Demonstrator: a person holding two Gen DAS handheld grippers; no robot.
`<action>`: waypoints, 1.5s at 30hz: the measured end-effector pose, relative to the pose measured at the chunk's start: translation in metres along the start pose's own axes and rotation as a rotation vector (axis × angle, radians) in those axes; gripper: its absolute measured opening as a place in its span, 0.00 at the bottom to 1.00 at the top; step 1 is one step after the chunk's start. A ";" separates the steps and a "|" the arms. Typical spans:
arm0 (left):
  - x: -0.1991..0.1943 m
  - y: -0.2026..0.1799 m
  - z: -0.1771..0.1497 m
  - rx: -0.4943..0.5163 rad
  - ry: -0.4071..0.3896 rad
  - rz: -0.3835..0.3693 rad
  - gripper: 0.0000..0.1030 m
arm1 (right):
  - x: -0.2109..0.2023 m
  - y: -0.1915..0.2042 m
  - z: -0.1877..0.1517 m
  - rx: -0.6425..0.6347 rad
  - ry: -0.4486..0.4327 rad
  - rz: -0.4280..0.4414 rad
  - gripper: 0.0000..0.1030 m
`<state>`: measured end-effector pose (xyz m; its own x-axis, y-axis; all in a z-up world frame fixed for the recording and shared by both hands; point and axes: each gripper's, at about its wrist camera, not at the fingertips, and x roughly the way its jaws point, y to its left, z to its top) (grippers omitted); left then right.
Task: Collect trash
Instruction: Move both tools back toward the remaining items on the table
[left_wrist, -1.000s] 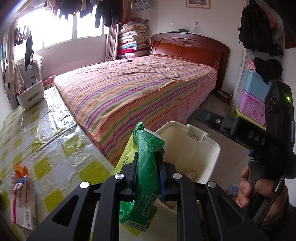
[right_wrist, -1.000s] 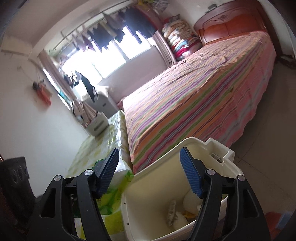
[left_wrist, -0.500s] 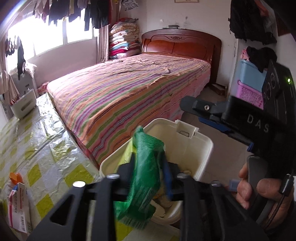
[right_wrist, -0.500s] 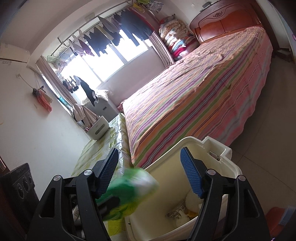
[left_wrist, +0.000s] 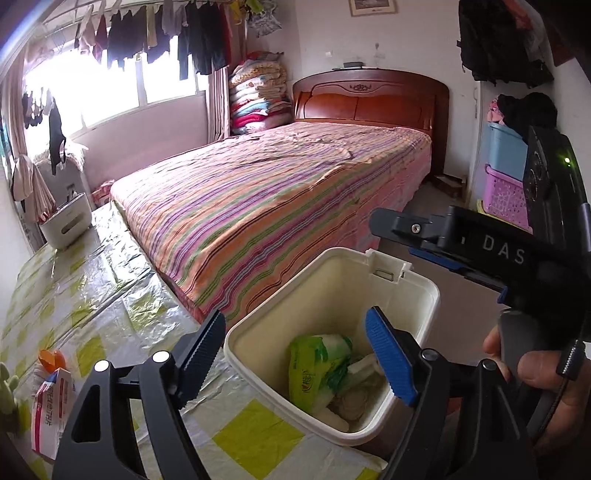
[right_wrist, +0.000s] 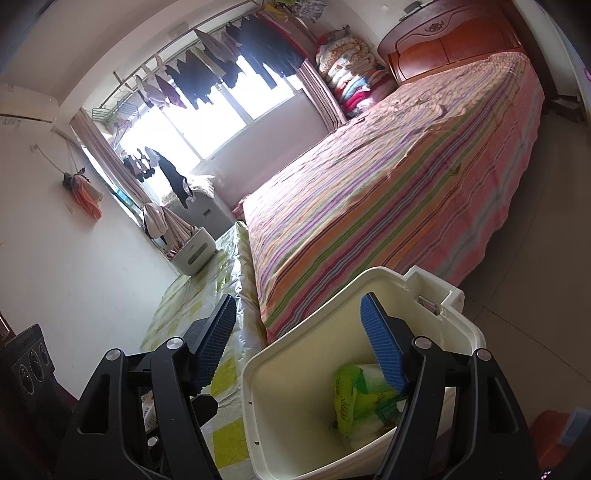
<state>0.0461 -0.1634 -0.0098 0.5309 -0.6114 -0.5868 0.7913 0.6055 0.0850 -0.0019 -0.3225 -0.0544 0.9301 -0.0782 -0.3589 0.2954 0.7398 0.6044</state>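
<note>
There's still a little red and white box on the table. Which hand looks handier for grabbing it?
Probably the left gripper: its jaws are opening, empty, and the box lies beside it. The right gripper hangs over the bin.

One cream bin (left_wrist: 413, 291), one green wrapper (left_wrist: 314, 369), one striped bed (left_wrist: 277, 199), two plastic crates (left_wrist: 506, 173), one white caddy (left_wrist: 66, 225)

Open-topped white bin (left_wrist: 413, 291) mouth unblocked from above, green wrapper (left_wrist: 314, 365) and scraps low inside, striped bed (left_wrist: 280, 206) close behind, small carton (left_wrist: 48, 417) on table (left_wrist: 110, 295) at left.
</note>
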 end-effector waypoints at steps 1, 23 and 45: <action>0.000 0.001 0.000 -0.002 0.000 0.002 0.74 | 0.000 0.001 0.000 0.000 0.001 0.001 0.67; -0.012 0.029 -0.016 -0.022 0.014 0.061 0.74 | 0.016 0.026 -0.013 -0.031 0.059 0.038 0.71; -0.085 0.130 -0.056 -0.180 0.002 0.231 0.74 | 0.064 0.096 -0.058 -0.120 0.228 0.129 0.72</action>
<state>0.0870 -0.0042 0.0061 0.6900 -0.4456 -0.5704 0.5825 0.8096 0.0722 0.0729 -0.2177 -0.0603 0.8811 0.1637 -0.4437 0.1375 0.8089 0.5716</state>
